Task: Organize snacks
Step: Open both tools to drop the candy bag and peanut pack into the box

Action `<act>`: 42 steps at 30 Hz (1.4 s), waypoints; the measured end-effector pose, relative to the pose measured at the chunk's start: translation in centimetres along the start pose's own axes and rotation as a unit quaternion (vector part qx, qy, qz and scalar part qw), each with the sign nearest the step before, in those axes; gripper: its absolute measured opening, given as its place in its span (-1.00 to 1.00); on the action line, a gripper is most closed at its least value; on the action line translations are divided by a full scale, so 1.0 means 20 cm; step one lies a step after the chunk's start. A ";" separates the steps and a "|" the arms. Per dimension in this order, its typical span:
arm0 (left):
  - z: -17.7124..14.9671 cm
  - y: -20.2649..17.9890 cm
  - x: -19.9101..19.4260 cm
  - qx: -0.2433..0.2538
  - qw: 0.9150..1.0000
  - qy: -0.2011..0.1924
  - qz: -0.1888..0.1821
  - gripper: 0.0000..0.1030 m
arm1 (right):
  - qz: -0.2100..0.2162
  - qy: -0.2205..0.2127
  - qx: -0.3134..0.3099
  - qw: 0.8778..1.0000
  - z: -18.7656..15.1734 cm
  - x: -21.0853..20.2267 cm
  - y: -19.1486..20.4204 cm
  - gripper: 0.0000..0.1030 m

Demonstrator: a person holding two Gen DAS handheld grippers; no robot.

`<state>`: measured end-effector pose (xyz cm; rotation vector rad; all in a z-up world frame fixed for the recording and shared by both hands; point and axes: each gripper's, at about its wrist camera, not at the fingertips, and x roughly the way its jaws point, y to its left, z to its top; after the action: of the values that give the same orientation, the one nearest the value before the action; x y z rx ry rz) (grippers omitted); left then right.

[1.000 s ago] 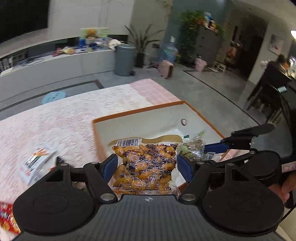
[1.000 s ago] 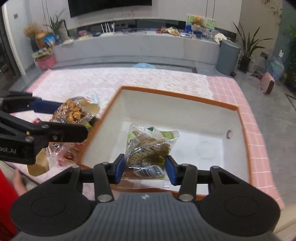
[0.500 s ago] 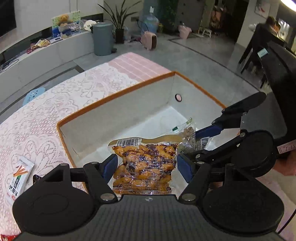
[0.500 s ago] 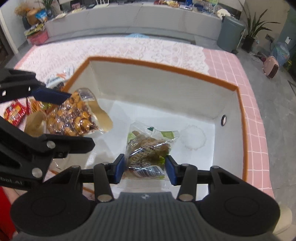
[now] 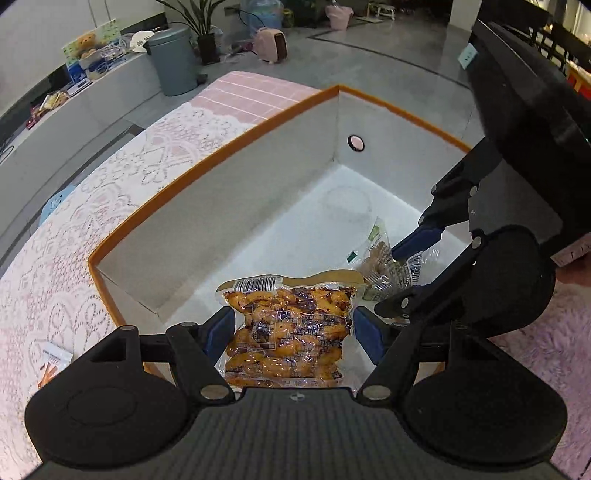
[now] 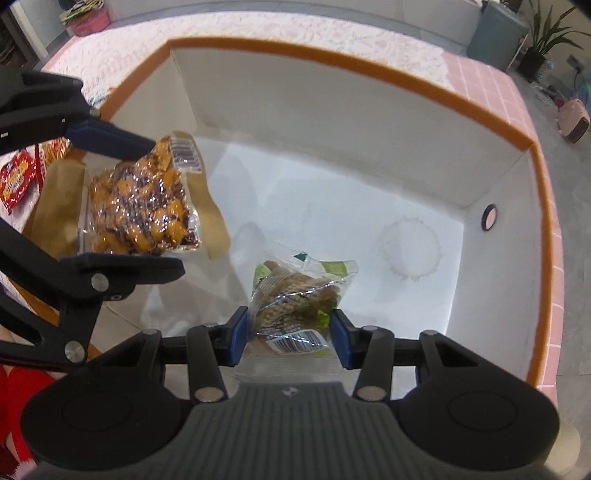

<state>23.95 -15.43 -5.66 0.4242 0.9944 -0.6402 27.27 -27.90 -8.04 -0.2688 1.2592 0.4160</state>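
On the far left of the left wrist view a small white snack packet (image 5: 54,363) lies flat on the lace-patterned tablecloth (image 5: 122,184) covering the table, outside the box. In the right wrist view a red snack packet (image 6: 16,181) lies on the same side, also outside the box. The left gripper (image 5: 293,334) points steeply down over the near left corner of the box (image 5: 221,147), a white open-topped container with an orange rim; its jaws are clamped on the orange snack pack (image 5: 288,328), a clear vacuum bag of glazed orange-brown pieces with a barcode label at its far end. The blue pads (image 5: 221,332) press the bag's two long edges. The pack hangs within the box opening, above the white floor; whether it touches the floor cannot be determined. To the right, the right gripper (image 6: 290,334) also points down inside the box, its jaws clamped on the green-labelled snack pack (image 6: 295,299), a crinkled clear bag of brown pieces with a barcode near the gripper. That pack sits near the middle of the box, just beside the orange pack but apart from it. A small round hole (image 6: 490,217) marks the right-hand wall of the box. Beyond the table stand a grey bin (image 5: 173,59) and a potted plant (image 5: 201,26) on the floor.
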 end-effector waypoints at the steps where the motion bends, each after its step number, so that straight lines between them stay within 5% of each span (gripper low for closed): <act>1: 0.00 -0.01 0.01 0.006 1.000 0.002 0.001 0.57 | 0.001 0.004 -0.002 1.000 0.01 0.01 -0.01 -0.11; 14: 0.00 0.00 0.09 -0.002 1.000 0.021 -0.019 0.64 | 0.012 0.028 0.007 1.000 0.02 0.06 -0.03 -0.10; 29: 0.00 0.03 0.00 -0.037 0.999 -0.002 -0.028 0.73 | 0.014 0.044 0.006 0.999 0.08 0.11 -0.04 -0.08; 33: -0.01 0.04 -0.04 -0.046 0.999 -0.009 -0.022 0.73 | 0.005 0.035 0.007 0.999 0.09 0.07 -0.03 0.26; 42: -0.10 0.09 -0.25 -0.094 0.994 -0.054 -0.002 0.73 | -0.030 -0.032 0.026 0.999 0.07 -0.14 0.06 0.39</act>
<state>21.98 -11.44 -2.28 0.2184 0.9437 -0.5617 27.25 -26.66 -4.95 -0.2471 1.1939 0.3374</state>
